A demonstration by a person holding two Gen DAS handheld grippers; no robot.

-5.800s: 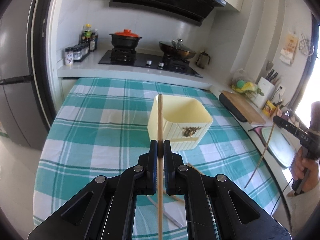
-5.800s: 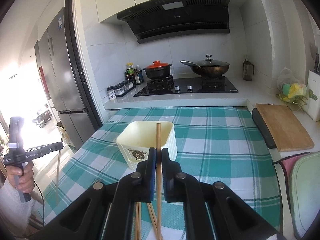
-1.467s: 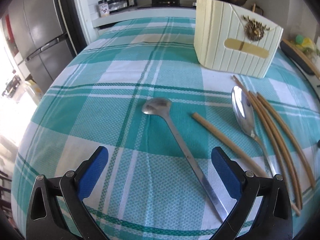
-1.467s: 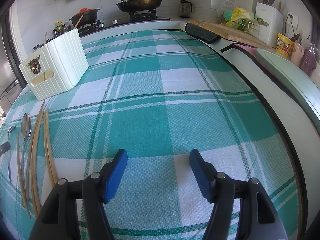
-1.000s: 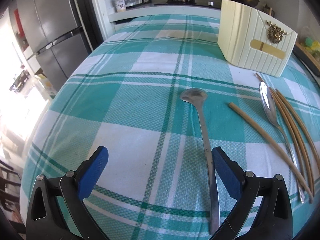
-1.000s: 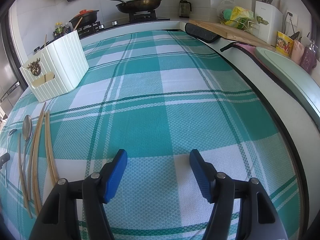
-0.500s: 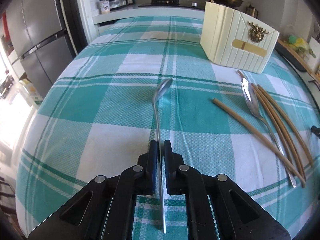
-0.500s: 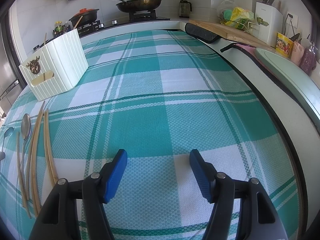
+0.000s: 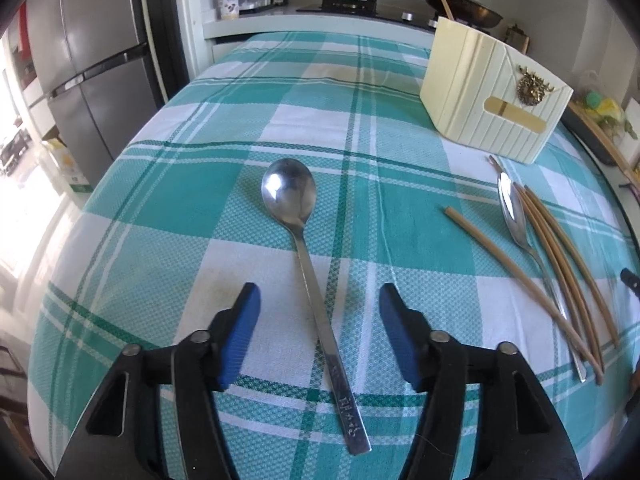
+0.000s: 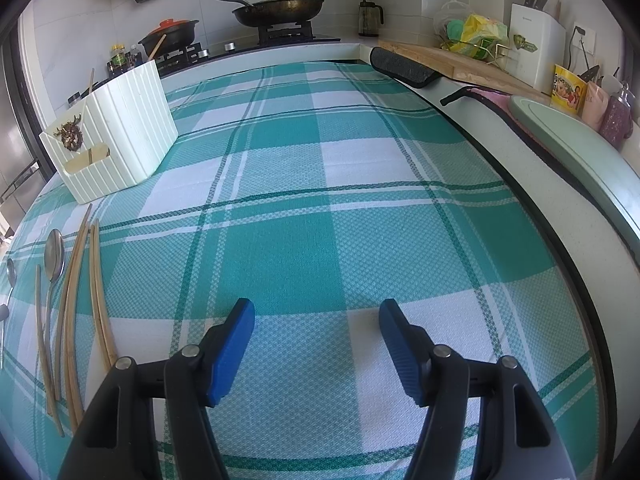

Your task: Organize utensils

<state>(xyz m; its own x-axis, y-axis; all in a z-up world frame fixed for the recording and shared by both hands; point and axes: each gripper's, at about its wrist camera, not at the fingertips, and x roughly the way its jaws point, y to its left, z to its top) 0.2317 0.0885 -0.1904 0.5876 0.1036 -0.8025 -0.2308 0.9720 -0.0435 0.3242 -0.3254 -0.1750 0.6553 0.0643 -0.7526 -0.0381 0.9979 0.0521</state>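
Between my left tongs (image 9: 318, 334), just sprung wide and empty, lies the spoon (image 9: 306, 264), thin, stiff, slippery steel: grip mid-handle; right tongs (image 10: 316, 344) gape idle.

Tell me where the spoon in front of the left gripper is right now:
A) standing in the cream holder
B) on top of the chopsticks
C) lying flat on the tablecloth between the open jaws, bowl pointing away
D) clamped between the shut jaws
C: the spoon lies flat on the checked tablecloth between the blue pads of the left gripper, whose jaws have just been opening and touch nothing, well short of the cream holder.
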